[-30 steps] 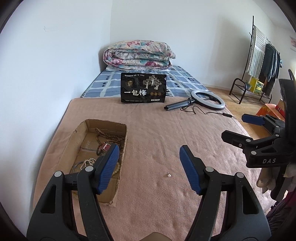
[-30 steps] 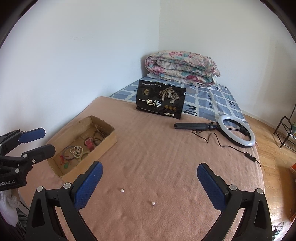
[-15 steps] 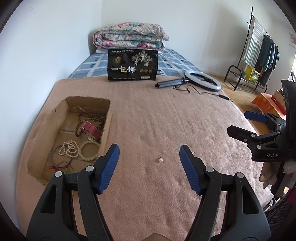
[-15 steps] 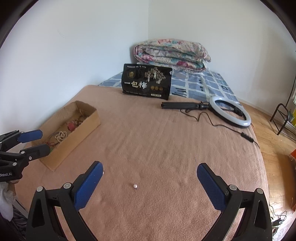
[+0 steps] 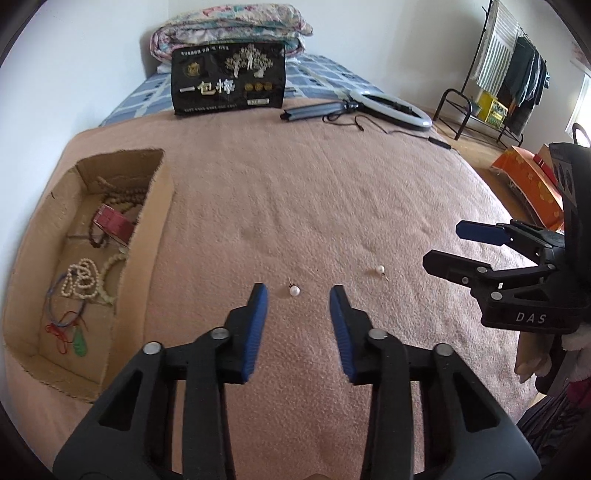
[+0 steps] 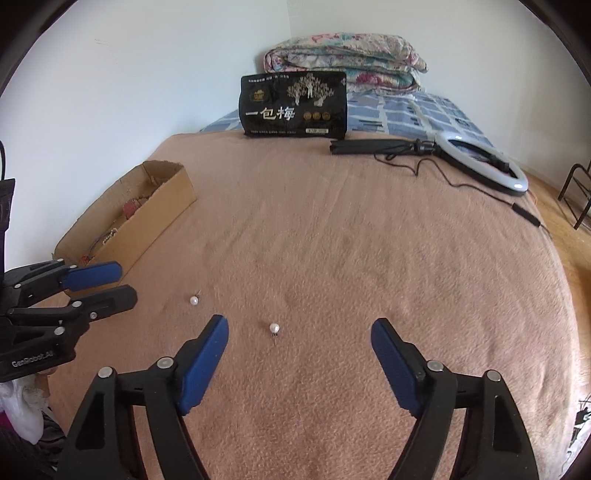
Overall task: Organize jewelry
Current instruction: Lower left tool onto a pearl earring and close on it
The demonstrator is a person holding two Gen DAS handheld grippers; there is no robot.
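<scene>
Two pearl stud earrings lie on the pink blanket. In the left wrist view one pearl earring (image 5: pixel 294 290) lies just ahead of my left gripper (image 5: pixel 298 293), between its open fingers; the other pearl earring (image 5: pixel 380 270) lies to the right, near my right gripper (image 5: pixel 443 247). In the right wrist view my right gripper (image 6: pixel 299 326) is open, with a pearl earring (image 6: pixel 274 328) between its fingers, and the second earring (image 6: pixel 194 300) lies left, beside my left gripper (image 6: pixel 118 281). A cardboard box (image 5: pixel 155 206) at the left holds bead necklaces and bracelets (image 5: pixel 83 277); it also shows in the right wrist view (image 6: pixel 155 218).
A black snack bag (image 5: pixel 229 79) stands at the back of the blanket, with a folded quilt (image 5: pixel 236 26) behind it. A ring light with cable (image 5: pixel 391 109) lies back right. A clothes rack (image 5: pixel 509 74) and an orange bag (image 5: pixel 528 181) stand off the bed's right side.
Both grippers have come lower and closer to the blanket, over the pearl earrings. My left gripper's fingers have narrowed around one earring. The right gripper stays wide open.
</scene>
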